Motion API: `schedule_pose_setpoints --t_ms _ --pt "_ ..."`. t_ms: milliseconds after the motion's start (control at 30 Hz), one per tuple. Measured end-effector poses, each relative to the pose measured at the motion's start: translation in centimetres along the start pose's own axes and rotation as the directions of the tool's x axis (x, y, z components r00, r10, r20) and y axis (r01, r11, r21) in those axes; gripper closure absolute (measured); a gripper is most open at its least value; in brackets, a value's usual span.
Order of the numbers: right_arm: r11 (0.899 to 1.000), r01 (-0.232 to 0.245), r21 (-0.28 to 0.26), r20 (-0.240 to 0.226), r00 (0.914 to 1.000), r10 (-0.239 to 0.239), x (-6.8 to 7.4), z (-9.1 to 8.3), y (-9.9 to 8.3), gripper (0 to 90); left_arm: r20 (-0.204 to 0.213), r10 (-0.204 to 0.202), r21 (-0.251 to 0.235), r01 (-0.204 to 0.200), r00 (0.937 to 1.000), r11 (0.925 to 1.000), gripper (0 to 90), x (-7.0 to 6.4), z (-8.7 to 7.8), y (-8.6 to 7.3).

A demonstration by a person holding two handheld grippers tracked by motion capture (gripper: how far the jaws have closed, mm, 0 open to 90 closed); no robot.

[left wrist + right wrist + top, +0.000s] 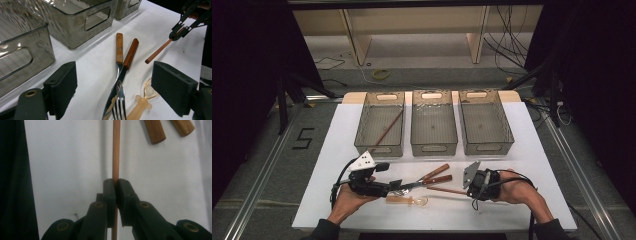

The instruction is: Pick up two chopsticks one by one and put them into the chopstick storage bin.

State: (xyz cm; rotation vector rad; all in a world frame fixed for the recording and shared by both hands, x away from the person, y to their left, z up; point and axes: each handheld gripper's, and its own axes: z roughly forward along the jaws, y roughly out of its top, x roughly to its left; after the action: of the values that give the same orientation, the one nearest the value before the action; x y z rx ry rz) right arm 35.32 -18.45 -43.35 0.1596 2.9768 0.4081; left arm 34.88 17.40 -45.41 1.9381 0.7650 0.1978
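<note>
we note right gripper [116, 185] clamped on wooden chopstick [115, 150], on white table [522, 150] near fork [119, 75] and knife [125, 65]. left gripper [113, 85] jaws apart, straddling fork tines.

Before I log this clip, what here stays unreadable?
- Fork tines and knife tip: cut off by the left gripper view's bottom edge.
- Chopstick far end: cut off by the right gripper view's top edge; right gripper hides its clamped stretch.
- Translucent spoon: too small in high view.
</note>
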Motion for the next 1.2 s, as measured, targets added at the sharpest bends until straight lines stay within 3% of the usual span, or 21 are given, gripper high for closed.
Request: schedule_pose_setpoints --t_ms 267,467,700,867,1000,1100,1200 --pt "1.0 0.001 -0.007 0.026 0.9997 -0.001 -0.1 -0.5 0.4 85.5 0.037 0.058 0.035 -0.06 0.9976 0.9976 20.5 -1.1 0.8 1.2" --pt "1.0 0.025 -0.002 0.038 0.999 -0.025 -0.3 -0.7 1.2 85.5 0.066 0.126 0.101 -0.132 0.9898 0.9861 21.6 -2.1 1.9 2.2" --pt "0.999 0.054 -0.002 0.045 0.9975 -0.054 -0.2 -0.8 2.4 85.5 0.109 0.198 0.16 -0.213 0.9743 0.9639 22.8 -3.6 3.6 3.6" --pt "0.998 0.07 0.0 0.045 0.9965 -0.07 -0.1 -0.7 3.1 85.5 0.133 0.265 0.207 -0.288 0.955 0.9348 23.9 -4.4 4.5 4.6" --pt "0.997 0.083 0.001 0.039 0.9958 -0.083 -0.1 -0.6 3.4 85.5 0.149 0.28 0.222 -0.308 0.9484 0.9251 26.3 -4.6 4.8 4.8" --pt "0.996 0.085 0.004 0.041 0.9955 -0.085 0.1 -0.4 3.6 85.5 0.158 0.299 0.241 -0.33 0.9411 0.9127 28.3 -4.7 4.9 4.9" --pt "0.995 0.098 0.007 0.04 0.9943 -0.099 0.1 -0.5 3.8 85.5 0.193 0.317 0.263 -0.36 0.9286 0.895 30.0 -5.0 5.0 4.9"
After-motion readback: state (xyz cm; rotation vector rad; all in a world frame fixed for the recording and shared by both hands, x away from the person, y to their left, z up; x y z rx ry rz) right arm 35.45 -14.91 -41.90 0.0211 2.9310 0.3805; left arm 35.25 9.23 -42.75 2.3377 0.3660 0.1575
